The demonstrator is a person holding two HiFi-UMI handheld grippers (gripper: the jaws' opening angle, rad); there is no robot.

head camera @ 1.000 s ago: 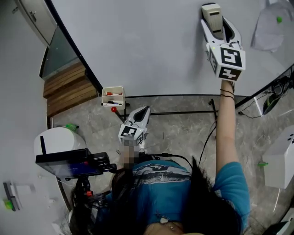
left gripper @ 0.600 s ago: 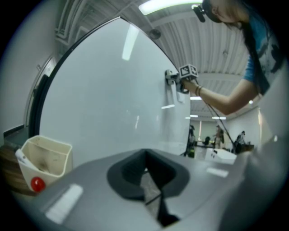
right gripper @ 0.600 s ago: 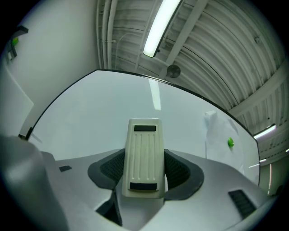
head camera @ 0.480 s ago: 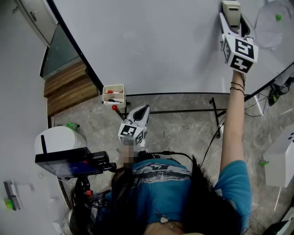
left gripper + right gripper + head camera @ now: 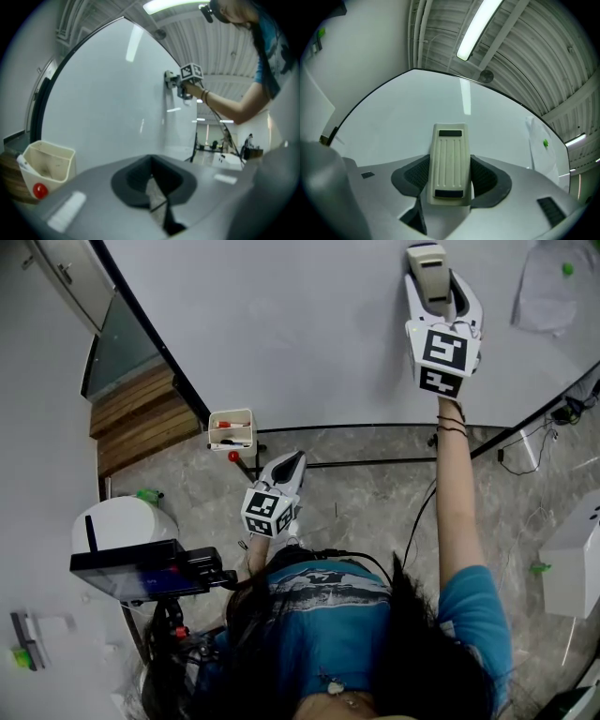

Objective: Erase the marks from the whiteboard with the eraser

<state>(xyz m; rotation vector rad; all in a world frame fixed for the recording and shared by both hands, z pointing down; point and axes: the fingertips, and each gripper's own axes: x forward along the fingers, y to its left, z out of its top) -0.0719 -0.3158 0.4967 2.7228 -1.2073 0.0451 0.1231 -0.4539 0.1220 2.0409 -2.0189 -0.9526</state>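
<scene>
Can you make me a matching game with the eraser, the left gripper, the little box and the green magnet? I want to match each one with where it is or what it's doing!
Things:
1 eraser
2 left gripper
3 little box
4 green magnet

Matches:
A shut, holding nothing
B on a sheet of paper
C cream-coloured, by the whiteboard edge
D between the jaws of the right gripper

Pairs: 1-D, 2-A, 3-C, 4-B
</scene>
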